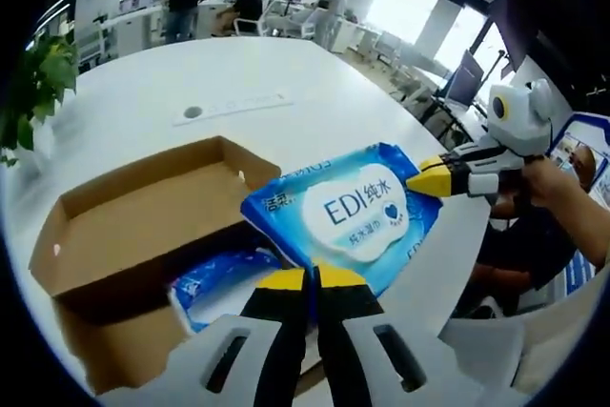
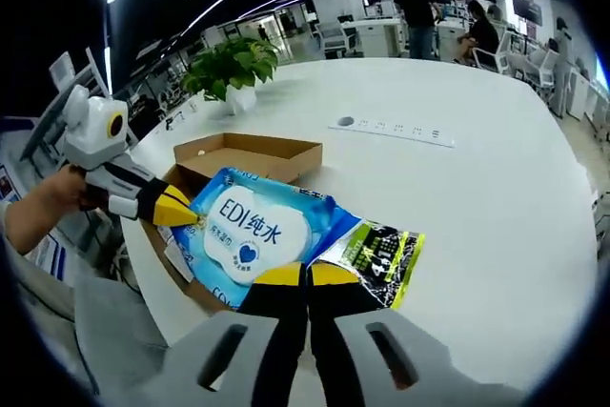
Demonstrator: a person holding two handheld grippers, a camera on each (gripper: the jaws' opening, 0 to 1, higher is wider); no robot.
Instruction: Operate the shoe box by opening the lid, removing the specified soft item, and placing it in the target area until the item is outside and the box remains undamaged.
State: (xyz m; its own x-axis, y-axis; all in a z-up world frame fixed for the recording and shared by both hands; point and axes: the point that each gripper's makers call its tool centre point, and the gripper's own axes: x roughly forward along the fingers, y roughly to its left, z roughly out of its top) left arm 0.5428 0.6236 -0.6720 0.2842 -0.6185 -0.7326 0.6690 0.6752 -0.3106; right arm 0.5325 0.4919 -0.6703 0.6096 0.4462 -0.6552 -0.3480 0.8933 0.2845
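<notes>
Left gripper view: the left tool is clamped on the wipes pack, lifted beside the open box; the right tool pinches its far edge.

Right gripper view: the same pack hangs over the tabletop. Removal looks done; placing remains.

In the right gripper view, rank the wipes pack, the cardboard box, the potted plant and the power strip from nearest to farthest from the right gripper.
1. Wipes pack: clamped in the right gripper.
2. Cardboard box: just behind the pack, toward the left.
3. Power strip: farther across the white table, up and right.
4. Potted plant: far table edge, upper left. It and the strip are close to call.
</notes>
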